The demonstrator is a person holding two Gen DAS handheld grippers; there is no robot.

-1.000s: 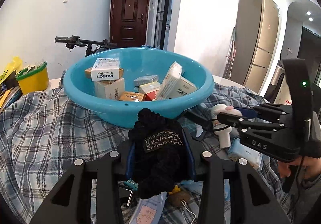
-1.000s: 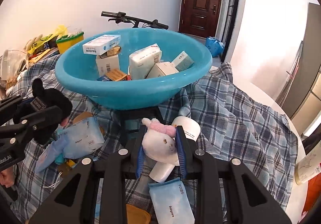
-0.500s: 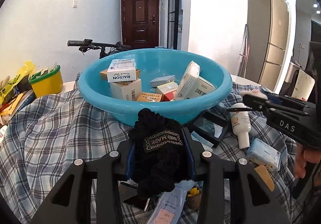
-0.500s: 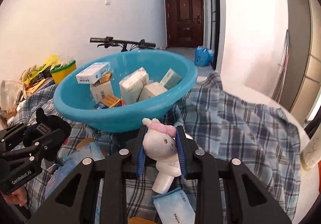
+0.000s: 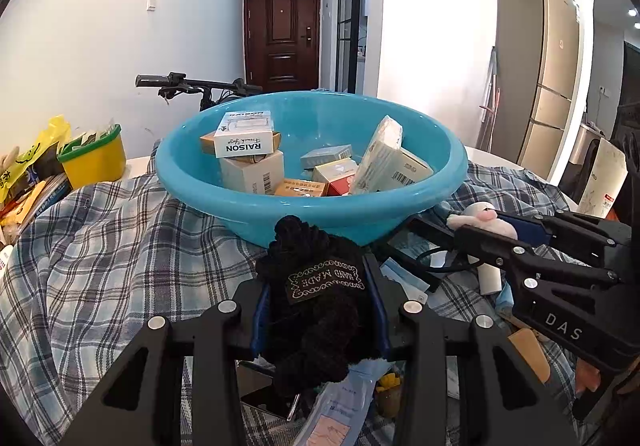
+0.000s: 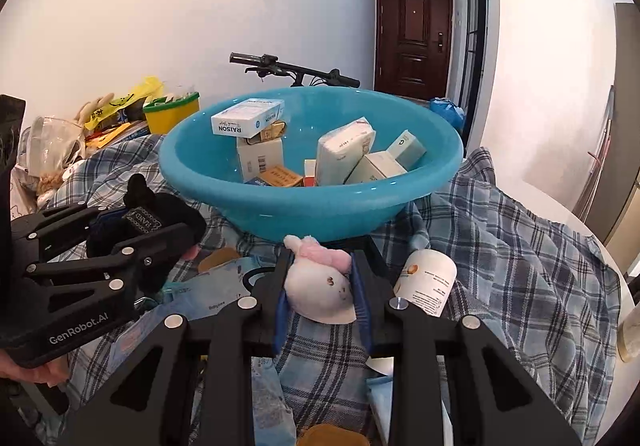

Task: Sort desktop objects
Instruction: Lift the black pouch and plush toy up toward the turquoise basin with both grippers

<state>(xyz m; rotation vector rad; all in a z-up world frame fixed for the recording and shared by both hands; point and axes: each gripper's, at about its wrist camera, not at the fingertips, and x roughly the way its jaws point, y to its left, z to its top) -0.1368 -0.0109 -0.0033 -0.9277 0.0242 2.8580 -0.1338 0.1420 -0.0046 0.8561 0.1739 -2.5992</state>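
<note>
Left tongs (image 5: 318,310) clamped on a black knitted item (image 5: 316,302) bearing a "HAND MADE" label, held just in front of the blue basin (image 5: 248,206). Right tongs (image 6: 320,286) clamped on a white plush toy (image 6: 320,292) with pink ears, also just short of the basin's near wall. Basin resting on a plaid cloth (image 6: 520,266) over the table, loaded with small cartons, a "RAISON" box (image 5: 244,134) on top. Beside the right tongs, lying on the cloth: a white bottle (image 6: 426,282). Below both tongs: light blue wipe packets (image 6: 208,294). At far left: a yellow tub (image 5: 94,158) with a green rim.
</note>
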